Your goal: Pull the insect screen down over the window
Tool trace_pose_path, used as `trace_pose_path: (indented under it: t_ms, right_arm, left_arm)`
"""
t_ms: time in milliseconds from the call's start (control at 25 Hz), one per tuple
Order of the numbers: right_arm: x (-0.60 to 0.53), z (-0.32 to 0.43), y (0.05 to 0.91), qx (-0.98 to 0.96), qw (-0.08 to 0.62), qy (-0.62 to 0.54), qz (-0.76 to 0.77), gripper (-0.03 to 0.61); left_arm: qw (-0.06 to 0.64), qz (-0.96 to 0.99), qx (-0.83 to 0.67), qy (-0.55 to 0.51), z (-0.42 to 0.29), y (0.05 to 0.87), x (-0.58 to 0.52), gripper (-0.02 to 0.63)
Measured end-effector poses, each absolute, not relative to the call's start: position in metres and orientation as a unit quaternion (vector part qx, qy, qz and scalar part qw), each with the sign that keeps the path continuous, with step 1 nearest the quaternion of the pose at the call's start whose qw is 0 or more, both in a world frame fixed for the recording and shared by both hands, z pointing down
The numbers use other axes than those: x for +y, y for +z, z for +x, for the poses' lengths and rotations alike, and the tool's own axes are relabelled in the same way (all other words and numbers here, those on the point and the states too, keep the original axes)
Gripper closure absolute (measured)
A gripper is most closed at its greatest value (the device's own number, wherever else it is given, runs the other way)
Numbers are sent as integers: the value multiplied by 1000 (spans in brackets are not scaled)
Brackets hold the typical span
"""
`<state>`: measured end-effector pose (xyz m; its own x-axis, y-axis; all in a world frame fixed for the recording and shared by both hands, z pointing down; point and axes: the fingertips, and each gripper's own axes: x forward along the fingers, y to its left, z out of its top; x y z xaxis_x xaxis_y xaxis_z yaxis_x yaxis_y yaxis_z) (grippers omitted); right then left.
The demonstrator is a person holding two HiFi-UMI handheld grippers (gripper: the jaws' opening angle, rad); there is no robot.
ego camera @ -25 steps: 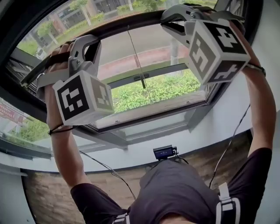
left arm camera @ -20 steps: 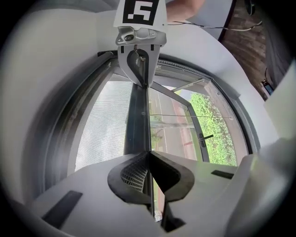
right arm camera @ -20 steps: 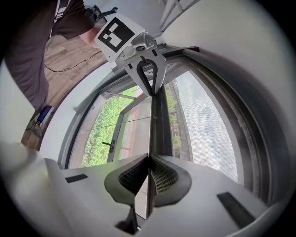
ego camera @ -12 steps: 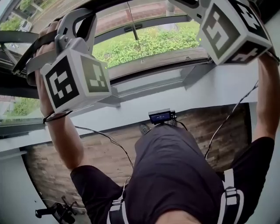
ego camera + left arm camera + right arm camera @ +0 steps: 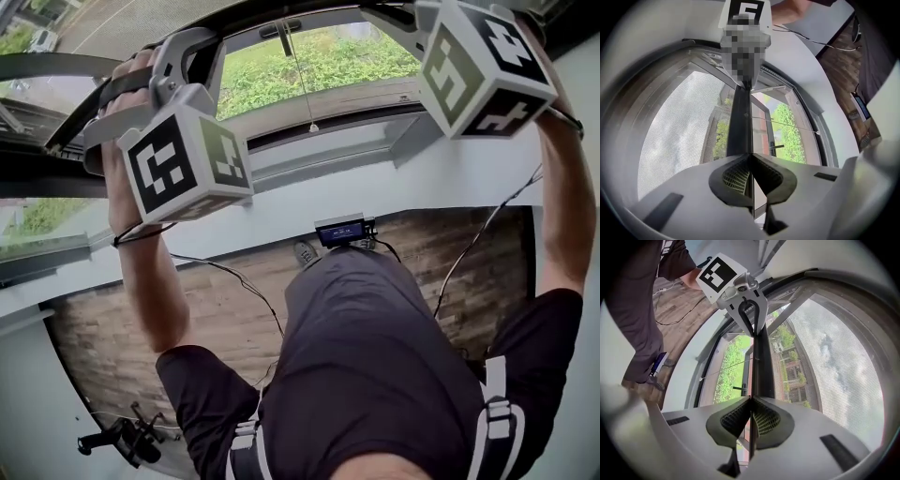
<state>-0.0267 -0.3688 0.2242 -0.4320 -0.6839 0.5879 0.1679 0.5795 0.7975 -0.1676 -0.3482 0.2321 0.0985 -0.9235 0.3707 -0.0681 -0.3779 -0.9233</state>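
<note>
Screen bar (image 5: 739,117) has come lower; left tool (image 5: 751,155) and right tool (image 5: 750,399) apparently clamp it

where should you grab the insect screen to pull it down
Grip the dark bottom bar, not the mesh: it is a thin, stiff-looking strip that closed jaws can pinch flat. Come from the room side, one gripper toward each end, just as the left gripper and right gripper are shut on it.
</note>
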Motion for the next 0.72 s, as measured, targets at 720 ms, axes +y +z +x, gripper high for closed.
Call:
trace_pose_path:
  t_ms: [720]
  right_arm:
    - [-364, -20, 364, -753, 533, -363, 133, 557]
  left_arm:
    - [307, -681, 343, -570, -154, 372, -338, 594]
